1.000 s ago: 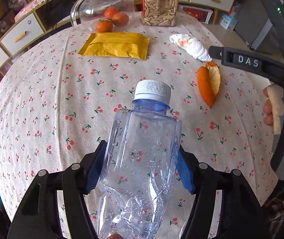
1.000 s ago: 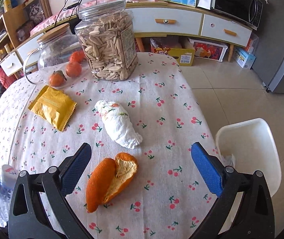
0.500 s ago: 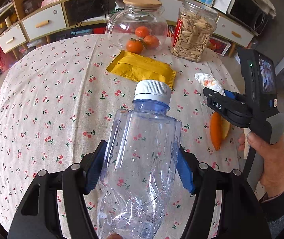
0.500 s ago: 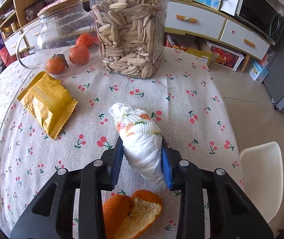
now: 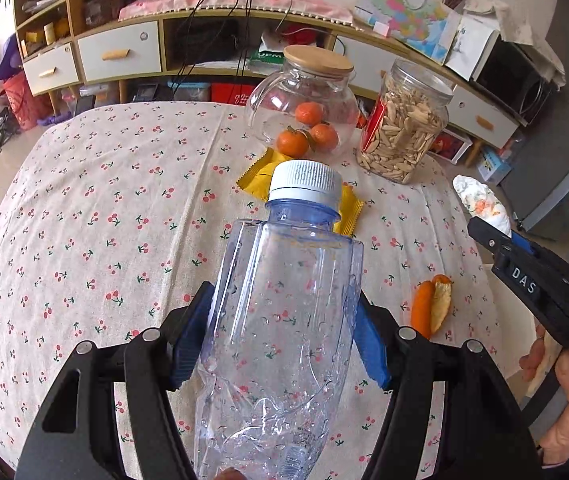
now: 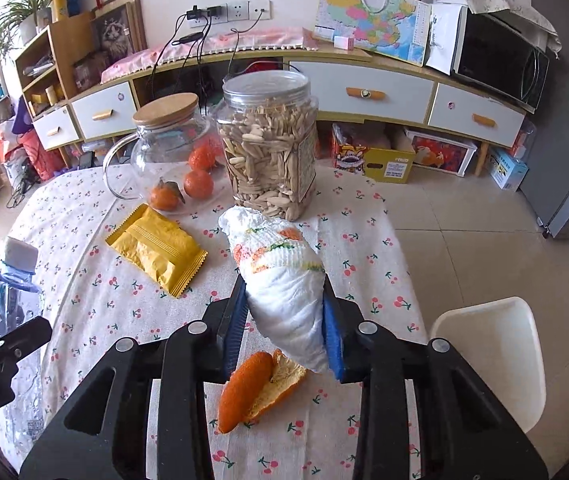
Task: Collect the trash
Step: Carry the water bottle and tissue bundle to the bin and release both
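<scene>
Two pieces of trash are already gripped. The left gripper (image 5: 284, 344) has its fingers clamped on the sides of a crumpled clear bottle (image 5: 284, 320), cap pointing away, held above the tabletop (image 5: 104, 220). The right gripper (image 6: 284, 320) has its fingers pressed on a wadded white tissue (image 6: 280, 276), lifted clear, probably for carrying to a bin. An orange peel (image 6: 256, 384) and a yellow wrapper (image 6: 156, 248) lie on the cherry-print cloth, apparently not yet collected. At the far edge stand a glass jar of oranges (image 6: 168, 152) and a seed jar (image 6: 268, 140); beyond, drawers and a microwave line the wall.
</scene>
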The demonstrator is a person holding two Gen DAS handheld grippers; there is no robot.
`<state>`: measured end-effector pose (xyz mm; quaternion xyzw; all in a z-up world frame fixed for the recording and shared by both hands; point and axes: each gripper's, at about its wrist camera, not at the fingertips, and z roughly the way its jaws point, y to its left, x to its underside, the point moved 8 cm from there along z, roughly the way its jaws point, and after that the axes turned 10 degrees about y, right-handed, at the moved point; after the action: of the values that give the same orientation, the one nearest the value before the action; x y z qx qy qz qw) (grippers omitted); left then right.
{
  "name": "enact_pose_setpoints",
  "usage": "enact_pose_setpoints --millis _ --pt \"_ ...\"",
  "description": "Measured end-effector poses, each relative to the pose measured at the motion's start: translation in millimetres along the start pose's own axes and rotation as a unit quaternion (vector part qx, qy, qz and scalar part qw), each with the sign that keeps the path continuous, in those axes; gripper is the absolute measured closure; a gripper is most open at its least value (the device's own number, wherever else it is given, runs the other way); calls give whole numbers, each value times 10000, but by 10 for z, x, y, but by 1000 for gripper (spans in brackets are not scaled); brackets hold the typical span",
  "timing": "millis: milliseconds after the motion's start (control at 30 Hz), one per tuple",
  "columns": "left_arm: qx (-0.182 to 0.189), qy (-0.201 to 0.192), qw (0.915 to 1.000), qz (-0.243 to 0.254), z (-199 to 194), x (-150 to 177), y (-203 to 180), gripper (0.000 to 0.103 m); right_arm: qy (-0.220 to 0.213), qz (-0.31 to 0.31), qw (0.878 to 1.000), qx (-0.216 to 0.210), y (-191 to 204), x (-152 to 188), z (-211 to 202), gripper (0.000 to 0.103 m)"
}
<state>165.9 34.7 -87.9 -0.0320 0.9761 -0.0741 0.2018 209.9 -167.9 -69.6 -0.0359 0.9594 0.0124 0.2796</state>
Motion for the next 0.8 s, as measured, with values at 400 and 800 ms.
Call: enact_pose_setpoints --millis 400,800 --pt "49 -606 9979 -225 -167 -74 -139 39 -660 329 9972 90 -317 249 -310 71" --pt "135 -995 9949 -32 -226 -13 -632 39 -891 645 9932 380 -809 354 -496 71"
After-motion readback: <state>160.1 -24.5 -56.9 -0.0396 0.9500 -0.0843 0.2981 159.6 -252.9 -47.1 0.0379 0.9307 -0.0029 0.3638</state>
